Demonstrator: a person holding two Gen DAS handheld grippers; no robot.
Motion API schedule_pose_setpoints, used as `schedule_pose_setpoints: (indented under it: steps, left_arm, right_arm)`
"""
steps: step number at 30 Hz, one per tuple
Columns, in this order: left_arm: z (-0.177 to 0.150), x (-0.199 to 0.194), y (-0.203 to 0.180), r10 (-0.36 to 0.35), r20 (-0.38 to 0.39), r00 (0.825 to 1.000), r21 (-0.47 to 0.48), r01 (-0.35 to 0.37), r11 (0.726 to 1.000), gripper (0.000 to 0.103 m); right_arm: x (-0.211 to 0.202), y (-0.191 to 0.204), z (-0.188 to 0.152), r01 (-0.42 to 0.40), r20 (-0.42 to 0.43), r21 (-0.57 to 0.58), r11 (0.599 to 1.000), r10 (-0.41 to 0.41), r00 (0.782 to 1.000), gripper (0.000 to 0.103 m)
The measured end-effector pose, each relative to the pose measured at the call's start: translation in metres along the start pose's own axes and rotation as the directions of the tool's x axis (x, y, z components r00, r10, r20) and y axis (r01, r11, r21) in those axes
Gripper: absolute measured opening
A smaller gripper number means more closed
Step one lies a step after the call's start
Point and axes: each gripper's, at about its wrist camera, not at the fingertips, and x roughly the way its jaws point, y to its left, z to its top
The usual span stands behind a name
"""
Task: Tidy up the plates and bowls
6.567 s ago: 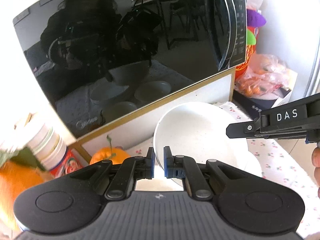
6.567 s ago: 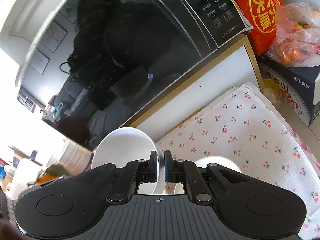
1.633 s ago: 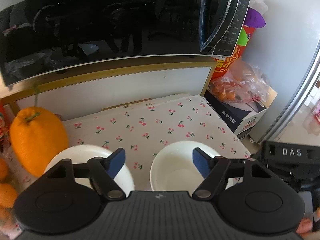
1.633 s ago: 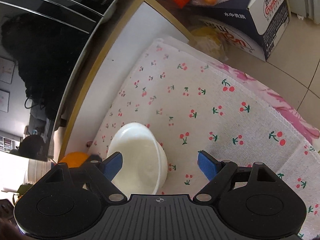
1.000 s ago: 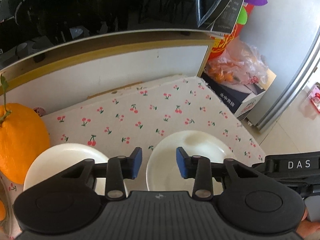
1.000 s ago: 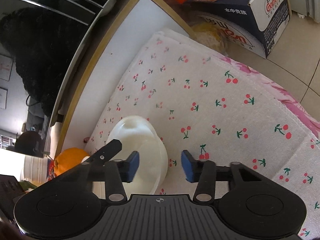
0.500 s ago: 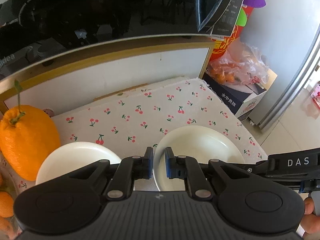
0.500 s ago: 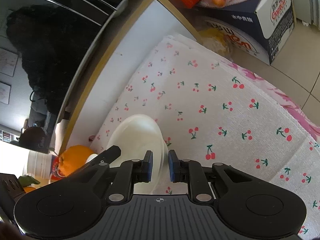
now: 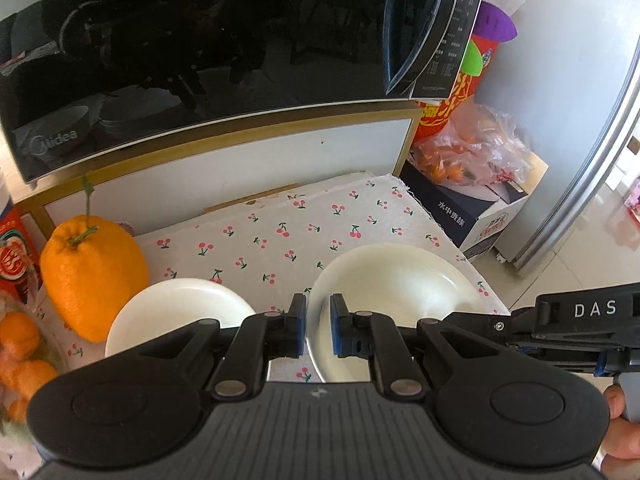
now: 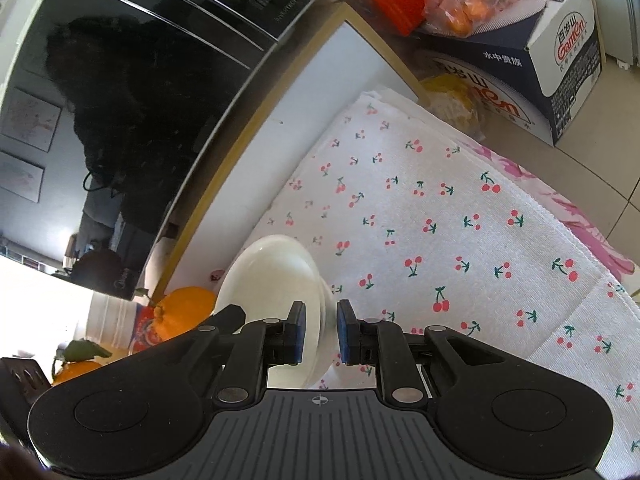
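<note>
The left hand-held gripper [image 9: 318, 330] was matte black plastic with a ribbed grey-black top plate bearing a small crosshair mark. Two round raised discs flanked the plate, and silver pivot screws sat on the angled linkage arms. Its fingers [image 9: 298, 326] carried blue pads. The right hand-held gripper [image 10: 320, 332] had the same build, with blue pads too. Seen from the left wrist camera, its black side bore white letters "DAS" and a small screw.

Two bowls [image 9: 396, 284] [image 9: 176, 312] sit side by side on the cloth [image 9: 280, 232], a large citrus fruit [image 9: 92, 276] left of them.
</note>
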Motion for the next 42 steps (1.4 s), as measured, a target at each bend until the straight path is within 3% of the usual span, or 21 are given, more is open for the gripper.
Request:
schedule_pose_setpoints:
  steps: [17, 28, 42]
  left_arm:
    - [-0.029, -0.040, -0.004, 0.055, 0.000, 0.998, -0.143, -0.054, 0.988, 0.011]
    - [-0.056, -0.066, 0.000, 0.092, -0.013, 0.996, -0.248, -0.092, 0.964, 0.011]
    - [-0.094, -0.103, 0.025, 0.091, -0.022, 0.996, -0.364, -0.092, 0.927, 0.011]
  right_arm:
    - [-0.029, 0.008, -0.017, -0.039, -0.015, -0.037, 0.999, 0.039, 0.999, 0.017]
    - [-0.034, 0.019, -0.036, -0.044, -0.055, -0.099, 0.994, 0.038, 0.998, 0.017]
    - [-0.032, 0.045, -0.074, -0.057, -0.112, -0.211, 0.976, 0.034, 0.993, 0.017]
